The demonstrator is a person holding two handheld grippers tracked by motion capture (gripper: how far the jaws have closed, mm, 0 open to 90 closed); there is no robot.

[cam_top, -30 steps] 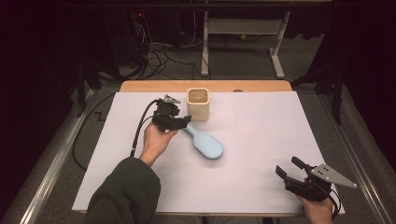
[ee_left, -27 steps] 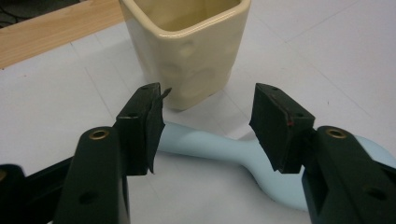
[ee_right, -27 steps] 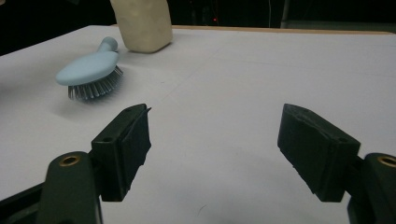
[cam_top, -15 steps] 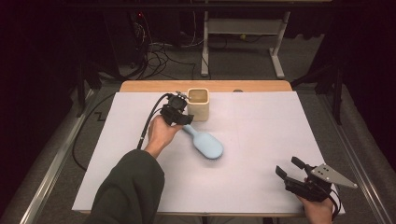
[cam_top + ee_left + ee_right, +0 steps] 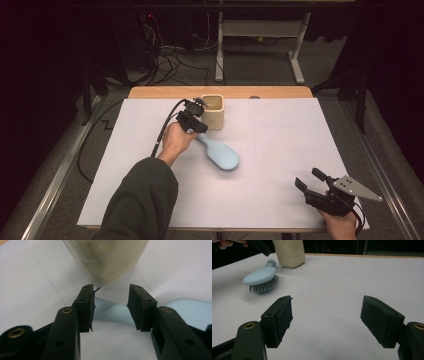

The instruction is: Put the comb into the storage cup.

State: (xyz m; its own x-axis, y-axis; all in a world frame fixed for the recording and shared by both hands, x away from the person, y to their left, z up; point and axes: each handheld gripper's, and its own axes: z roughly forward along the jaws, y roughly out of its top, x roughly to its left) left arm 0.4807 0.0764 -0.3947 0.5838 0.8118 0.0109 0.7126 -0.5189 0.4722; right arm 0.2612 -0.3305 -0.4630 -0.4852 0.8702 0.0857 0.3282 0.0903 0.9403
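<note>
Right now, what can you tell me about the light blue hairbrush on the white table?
The light blue plastic hairbrush lies bristles down on the white paper-covered table. It has a smooth, rounded oval back, a ring of dark bristles underneath, seen in the right gripper view, and a narrower handle pointing toward the cream square cup. The handle end sits just in front of that cup. The left gripper straddles the handle; its jaws have just been closing, but the pads do not press on it yet.
</note>
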